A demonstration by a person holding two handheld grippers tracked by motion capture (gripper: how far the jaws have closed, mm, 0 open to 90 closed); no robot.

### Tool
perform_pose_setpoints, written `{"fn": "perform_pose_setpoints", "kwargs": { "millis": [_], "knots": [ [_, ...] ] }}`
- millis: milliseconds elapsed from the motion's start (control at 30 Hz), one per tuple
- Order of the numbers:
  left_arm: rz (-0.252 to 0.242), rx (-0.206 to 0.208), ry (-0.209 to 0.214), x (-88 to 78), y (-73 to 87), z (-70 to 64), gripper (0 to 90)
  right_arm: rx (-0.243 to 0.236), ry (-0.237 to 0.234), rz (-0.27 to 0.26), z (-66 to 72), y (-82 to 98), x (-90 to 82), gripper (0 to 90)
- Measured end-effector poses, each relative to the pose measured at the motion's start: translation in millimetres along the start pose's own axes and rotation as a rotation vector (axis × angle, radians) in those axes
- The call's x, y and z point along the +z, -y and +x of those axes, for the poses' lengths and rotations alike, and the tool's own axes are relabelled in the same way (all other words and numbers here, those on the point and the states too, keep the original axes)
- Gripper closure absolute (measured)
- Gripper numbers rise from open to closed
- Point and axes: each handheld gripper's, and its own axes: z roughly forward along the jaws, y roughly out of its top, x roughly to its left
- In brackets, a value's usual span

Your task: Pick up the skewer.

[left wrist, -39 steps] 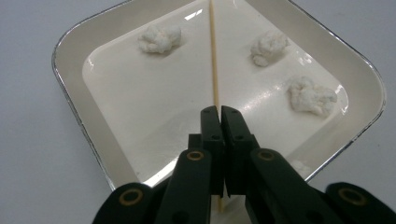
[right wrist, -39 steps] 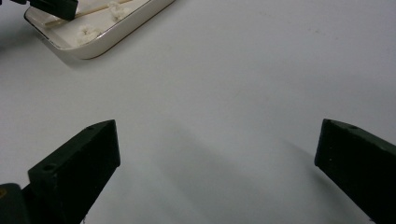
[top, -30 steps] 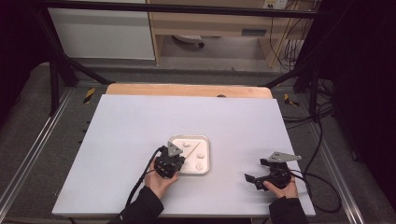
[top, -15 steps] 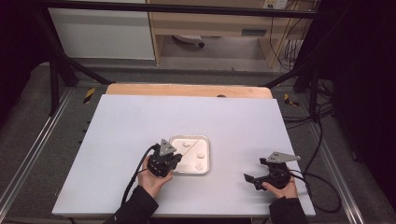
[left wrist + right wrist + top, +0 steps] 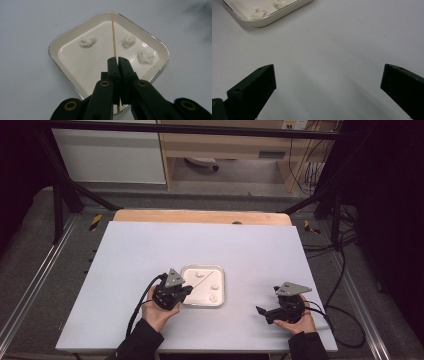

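A white square tray (image 5: 222, 297) (image 5: 53, 49) sits mid-table and holds three white lumps (image 5: 87, 41). A thin wooden stick (image 5: 113, 35) (image 5: 205, 277) runs across the tray from its far corner. My left gripper (image 5: 188, 290) (image 5: 117, 60) hangs over the tray's near-left edge, shut on the stick's near part. My right gripper (image 5: 260, 311) (image 5: 328, 82) rests low over the bare table to the tray's right, open, with nothing between its jaws. The tray's corner (image 5: 279, 15) and a lump (image 5: 258, 13) lie ahead of it.
The white tabletop (image 5: 150, 250) has free room on all sides of the tray. A wooden strip (image 5: 200, 216) borders its far edge. Black frame posts (image 5: 60, 205) and cables (image 5: 340, 270) stand beyond the table's sides.
My left gripper has drawn a little to the left and up, still shut on the stick. The right gripper has stayed put.
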Motion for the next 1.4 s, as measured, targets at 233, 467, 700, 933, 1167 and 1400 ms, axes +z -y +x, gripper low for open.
{"fn": "perform_pose_setpoints", "kwargs": {
  "millis": [233, 467, 700, 933, 1167, 1400],
  "knots": [
    [0.004, 0.038, 0.030, -5.9, -4.6, -0.8, 88.8, -0.086, 0.015, 0.000, 11.4, -14.3, 0.5, 0.8],
    [0.020, 0.072, 0.058, -6.9, -11.7, -4.3, 88.8, -0.168, 0.027, 0.031, 22.6, -22.5, 5.3, 1.6],
    [0.042, 0.110, 0.090, -4.0, -21.1, -9.5, 88.8, -0.266, 0.041, 0.049, 35.8, -34.9, 10.5, 3.0],
    [0.054, 0.140, 0.115, 1.5, -29.1, -15.8, 88.8, -0.372, 0.061, 0.049, 45.6, -45.3, 13.1, 5.1],
    [0.077, 0.168, 0.140, 10.3, -34.1, -24.2, 88.8, -0.438, 0.076, 0.059, 51.0, -49.9, 16.0, 7.7],
    [0.095, 0.203, 0.162, 19.0, -42.3, -37.0, 88.8, -0.492, 0.080, 0.067, 53.0, -50.3, 16.8, 11.7]
  ]
}}
